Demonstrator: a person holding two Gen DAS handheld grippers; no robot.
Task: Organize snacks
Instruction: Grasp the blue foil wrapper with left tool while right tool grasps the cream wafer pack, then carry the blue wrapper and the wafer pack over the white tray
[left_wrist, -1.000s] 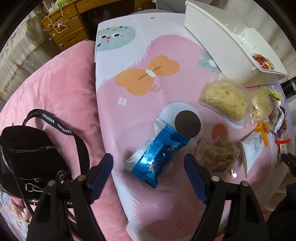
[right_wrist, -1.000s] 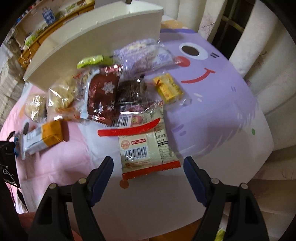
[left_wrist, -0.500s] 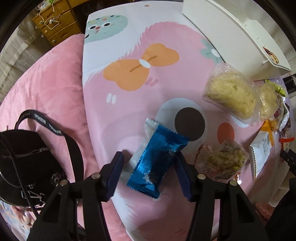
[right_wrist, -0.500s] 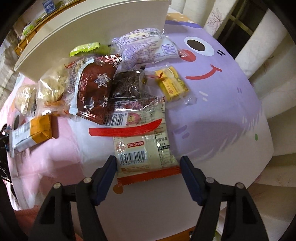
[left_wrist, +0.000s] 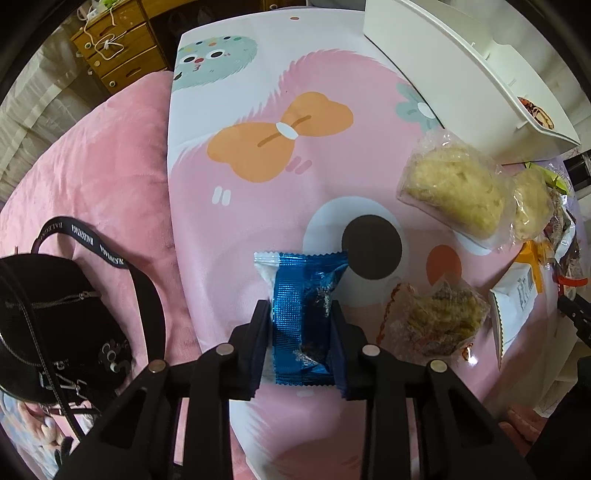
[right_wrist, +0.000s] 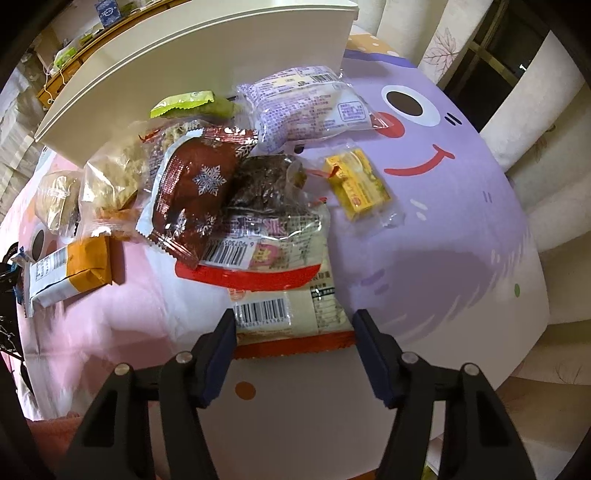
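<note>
A blue foil snack packet (left_wrist: 301, 317) lies on the pink part of the cartoon table cover (left_wrist: 258, 206). My left gripper (left_wrist: 300, 325) points straight down over it. Its jaws are closing, and both pads touch the packet's long sides. In the right wrist view a white-and-red packet with a barcode (right_wrist: 288, 314) lies at the near end of a snack pile. My right gripper (right_wrist: 293, 332) straddles that packet's lower end. Its jaws are closing, with the pads at the packet's edges and no squeeze showing.
A white organiser box (left_wrist: 461, 55) (right_wrist: 203, 55) stands at the back. Nearby lie clear bags of yellow puffs (left_wrist: 454, 192), a mixed-snack bag (left_wrist: 439, 317), an orange-and-white packet (right_wrist: 70, 273), a dark red snowflake packet (right_wrist: 199, 192), a purple packet (right_wrist: 306, 107) and a yellow one (right_wrist: 356, 184). A black bag (left_wrist: 55, 314) rests on pink bedding at the left.
The left fingers have closed in on the blue packet, which has turned to lie straight between them. The right fingers have narrowed and come closer around the white-and-red packet.
</note>
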